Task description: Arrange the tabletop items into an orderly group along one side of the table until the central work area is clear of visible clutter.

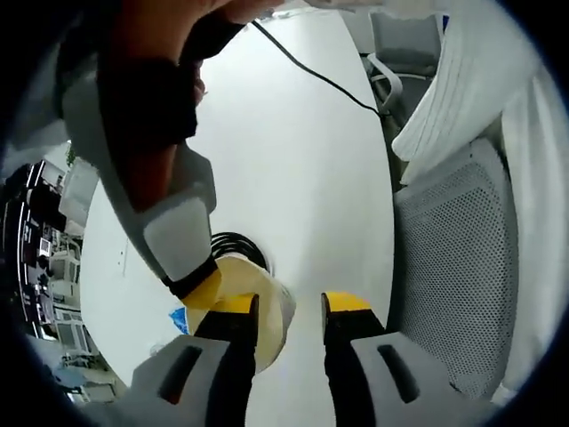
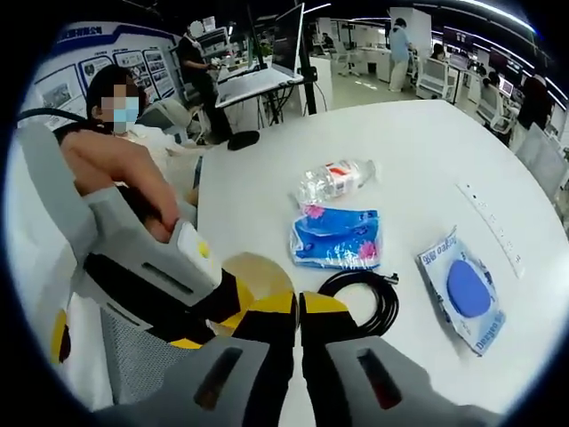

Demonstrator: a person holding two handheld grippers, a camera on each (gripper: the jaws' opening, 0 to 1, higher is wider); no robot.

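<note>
We see both claws working on the round pale-yellow tape roll (image 2: 256,271) at the near table edge: the right gripper (image 2: 298,307) is clenched with jaws touching, the left gripper (image 1: 290,307) gapes, one jaw over the roll. It could slip off the white table (image 2: 427,169), while the coiled black cable (image 2: 369,298), blue packets (image 2: 338,238) and crumpled clear bottle (image 2: 333,181) lie scattered mid-table.

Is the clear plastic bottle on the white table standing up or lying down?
Lying down. The clear plastic bottle rests on its side on the white table, just beyond the blue packet.
</note>
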